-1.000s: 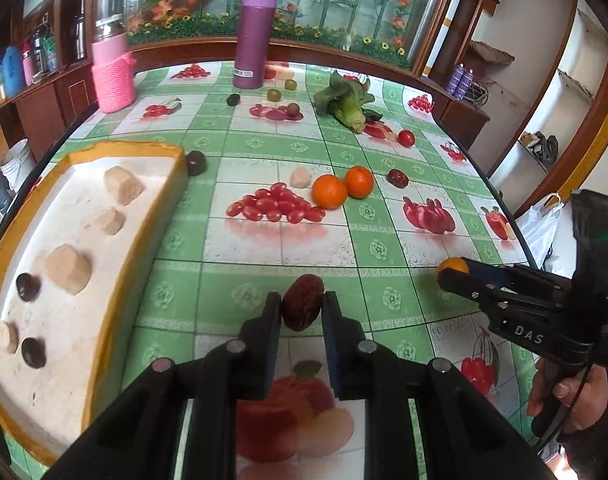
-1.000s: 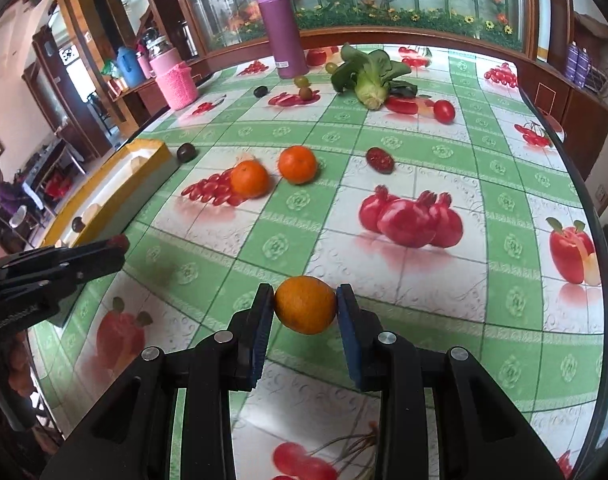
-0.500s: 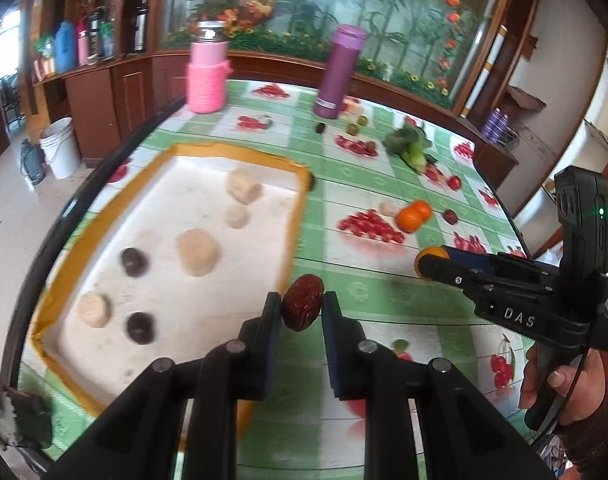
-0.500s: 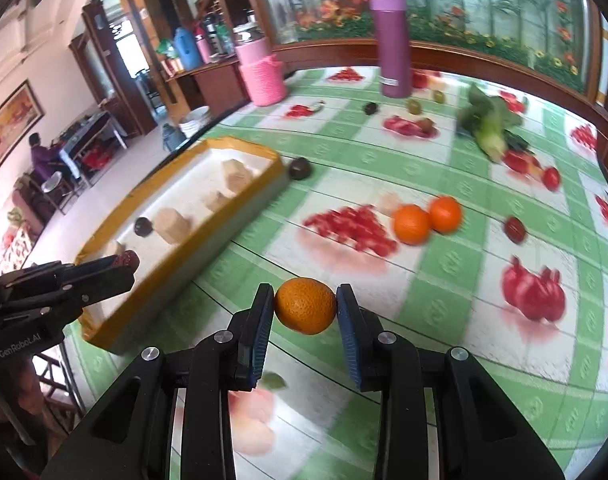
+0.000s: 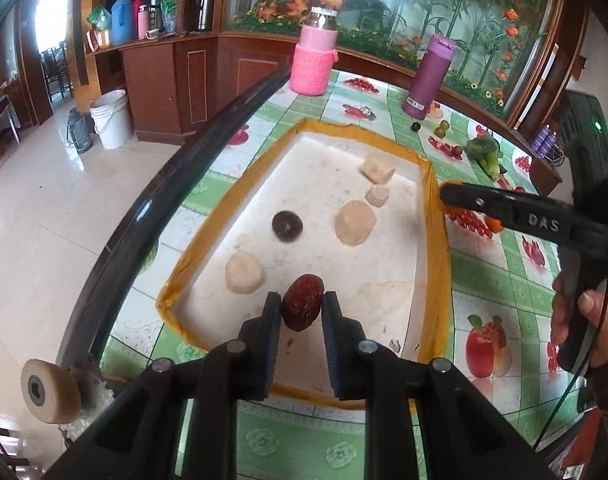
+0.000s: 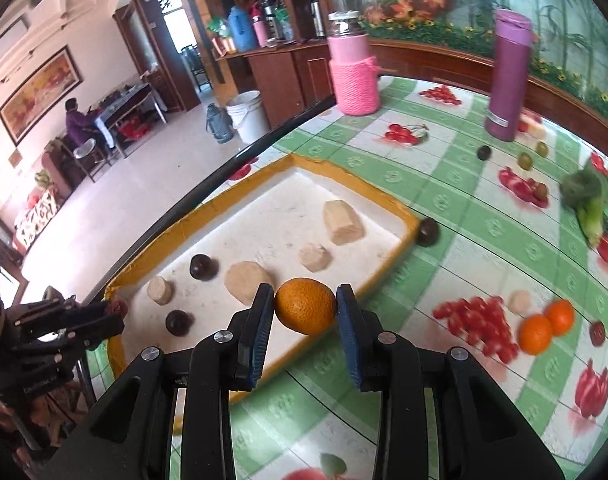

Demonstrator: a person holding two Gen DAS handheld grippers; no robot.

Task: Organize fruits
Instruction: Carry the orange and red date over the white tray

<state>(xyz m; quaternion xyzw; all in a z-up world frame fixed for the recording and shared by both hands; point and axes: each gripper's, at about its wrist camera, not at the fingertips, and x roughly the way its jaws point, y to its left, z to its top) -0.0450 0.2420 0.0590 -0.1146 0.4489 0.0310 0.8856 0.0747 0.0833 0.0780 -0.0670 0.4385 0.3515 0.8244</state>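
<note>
Progress check, both wrist views.

Left gripper: jaws pinched a dark red date, held above the near end of the tray, lower centre of the left view. Not yet set down.

Right gripper: jaws pinched an orange, held at the tray's near right edge, centre of the right view. Also not yet released.

In the tray already: several pale beige lumps and dark round fruits. Right view showed four lumps and three dark fruits; the left view showed fewer, the rest hidden behind the gripper. What the lumps were, I could not tell.

Left out on the tabletop, right half of the right view: two oranges side by side at mid right, a pale lump just above them, a red date at the far right edge, a dark fruit touching or just beside the tray's far corner, another dark fruit and small green ones near the purple bottle, and a leafy green vegetable with a red fruit below it. Printed fruit on the cloth was discounted.

Judgement: sorting partly done. Two pieces in transit; roughly as many loose pieces outside the tray as inside.
</note>
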